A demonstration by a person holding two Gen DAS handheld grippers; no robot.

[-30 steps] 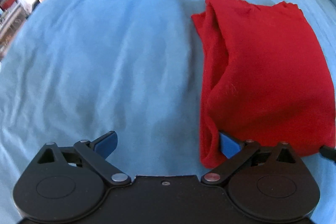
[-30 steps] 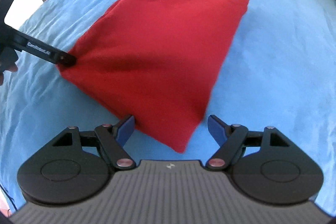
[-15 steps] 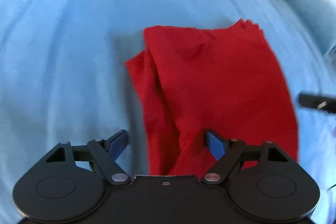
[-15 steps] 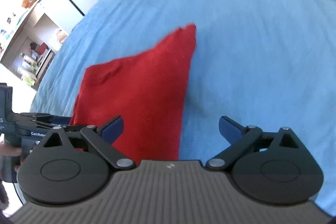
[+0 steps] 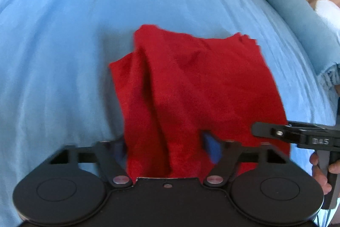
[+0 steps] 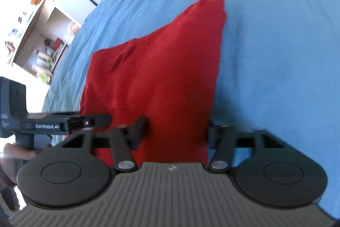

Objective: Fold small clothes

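Red cloth (image 5: 197, 95), a small folded garment with a soft knit look, lies on a blue bedsheet (image 5: 63, 56) that covers a bed. In the left wrist view it sits at the near middle, its near edge running under the camera body, with a raised lengthwise fold along its left side and a slightly frayed far right corner. The left gripper (image 5: 167, 148) is spread wide, its fingers straddling the near left part of the cloth: the left finger sits just at the cloth's left edge and the blue-padded right finger (image 5: 211, 148) rests over the fabric. Whether the pads press on the cloth cannot be told.

The right gripper (image 6: 176, 131) is likewise spread, its two fingers on either side of the cloth's near right portion, the red fabric filling the gap between them. In the left wrist view one of its black fingers reaches in from the right at the cloth's near right edge, with the person's hand (image 5: 318, 169) behind it. A rolled blue blanket (image 5: 297, 3) lies at the far right, and shelves (image 6: 36, 35) stand at the far left beyond the bed.
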